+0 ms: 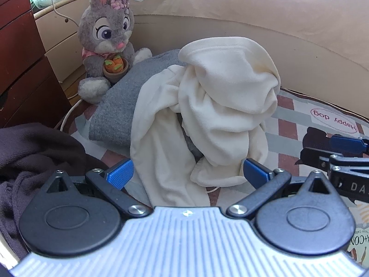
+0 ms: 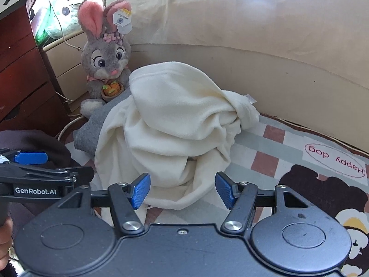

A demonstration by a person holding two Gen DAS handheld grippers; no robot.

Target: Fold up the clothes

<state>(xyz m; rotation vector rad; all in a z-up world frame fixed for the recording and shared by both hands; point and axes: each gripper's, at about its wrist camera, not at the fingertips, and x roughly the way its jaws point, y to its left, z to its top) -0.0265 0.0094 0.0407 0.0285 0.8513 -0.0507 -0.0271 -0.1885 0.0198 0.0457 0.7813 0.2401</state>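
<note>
Cream garment (image 1: 214,115): lay bunched in a tall heap on the checked mat (image 1: 286,124), its upper part draped over a folded grey garment (image 1: 117,106); not yet spread or folded.
Left gripper (image 1: 186,173): released, jaws wide, holding nothing; the cream hem lay between and below the blue pads, whether touching could not be told.
Right gripper (image 2: 182,190): released too, jaws wide, just before the lower edge of the same heap, empty.
Dark garment (image 1: 34,152): crumpled at the left, apart from the heap.
Plush rabbit (image 1: 108,39): sat upright against the grey garment's far corner.
Cable (image 1: 69,113): a white cord ran beside the grey garment; a loop showed under the cream hem.
Risk, layers: a pinch into the heap would likely catch several folds at once, so the cloth would lift as a lump.
Risk, neighbours: pulling could drag the grey garment out of shape or snag the cord.
Risk, rabbit: a wide sweep might topple it.
</note>
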